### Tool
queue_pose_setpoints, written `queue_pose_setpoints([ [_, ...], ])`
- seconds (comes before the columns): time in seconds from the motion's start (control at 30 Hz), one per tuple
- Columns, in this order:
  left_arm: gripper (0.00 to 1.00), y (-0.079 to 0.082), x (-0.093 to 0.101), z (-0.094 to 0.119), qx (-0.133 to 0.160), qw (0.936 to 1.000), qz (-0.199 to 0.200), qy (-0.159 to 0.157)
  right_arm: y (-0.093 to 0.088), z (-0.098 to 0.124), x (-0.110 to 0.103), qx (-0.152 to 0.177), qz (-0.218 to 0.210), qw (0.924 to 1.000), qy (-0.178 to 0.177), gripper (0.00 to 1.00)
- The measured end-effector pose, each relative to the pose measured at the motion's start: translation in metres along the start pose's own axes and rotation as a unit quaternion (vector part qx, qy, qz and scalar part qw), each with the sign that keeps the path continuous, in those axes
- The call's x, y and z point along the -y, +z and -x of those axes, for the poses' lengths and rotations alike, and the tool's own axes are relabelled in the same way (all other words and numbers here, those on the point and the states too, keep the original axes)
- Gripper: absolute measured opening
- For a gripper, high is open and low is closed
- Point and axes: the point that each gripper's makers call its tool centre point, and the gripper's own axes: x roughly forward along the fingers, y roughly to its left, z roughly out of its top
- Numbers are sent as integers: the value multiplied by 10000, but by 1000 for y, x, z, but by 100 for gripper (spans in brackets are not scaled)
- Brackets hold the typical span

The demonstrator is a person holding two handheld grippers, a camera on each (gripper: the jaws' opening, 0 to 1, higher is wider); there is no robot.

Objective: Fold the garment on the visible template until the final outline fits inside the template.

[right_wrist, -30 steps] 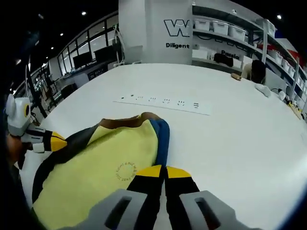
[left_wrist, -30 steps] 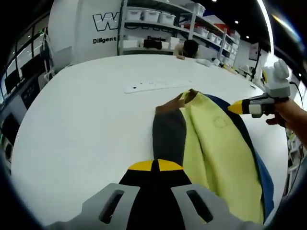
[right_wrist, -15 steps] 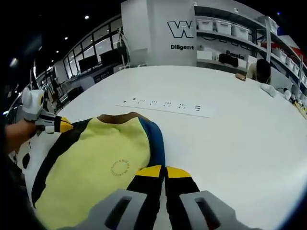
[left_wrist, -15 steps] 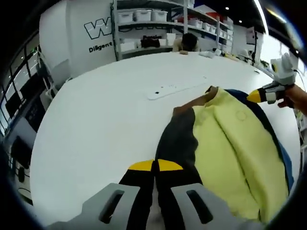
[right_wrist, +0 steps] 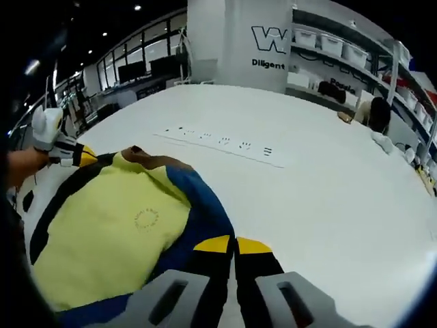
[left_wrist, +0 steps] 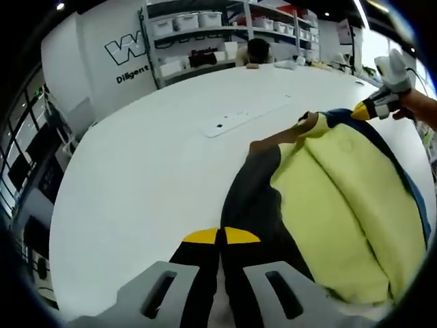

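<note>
left tool (left_wrist: 220, 236) clamped on garment (left_wrist: 341, 198) | right tool (right_wrist: 234, 244) clamped on garment | wall: "Diligent" (right_wrist: 270, 63)

This looks like a lab or company workspace. A very large white worktop (right_wrist: 328, 198) takes up the room, with a white power strip (right_wrist: 222, 142) lying flat on it. Beyond the far edge, metal shelves (left_wrist: 225, 31) carry rows of white storage bins (left_wrist: 188, 20) and some dark items. A white wall (right_wrist: 273, 48) beside them bears a big "W" logo and a line of print starting "Diligent". To the far left in the right gripper view, glass partitions (right_wrist: 136, 68) show dark monitors, and small ceiling spotlights (right_wrist: 138, 8) shine overhead. A person (right_wrist: 377, 113) sits at the far side.
</note>
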Motion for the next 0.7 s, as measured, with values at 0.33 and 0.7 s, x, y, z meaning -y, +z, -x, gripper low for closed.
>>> queue_pose_setpoints([
  [0.33, 0, 14, -4, -6, 205, 9977, -608, 240, 7, -14, 22, -10, 1319, 9878, -823, 0],
  [0.7, 0, 15, -9, -21, 257, 9973, -589, 363, -7, -25, 25, -166, 731, 9949, -681, 0],
])
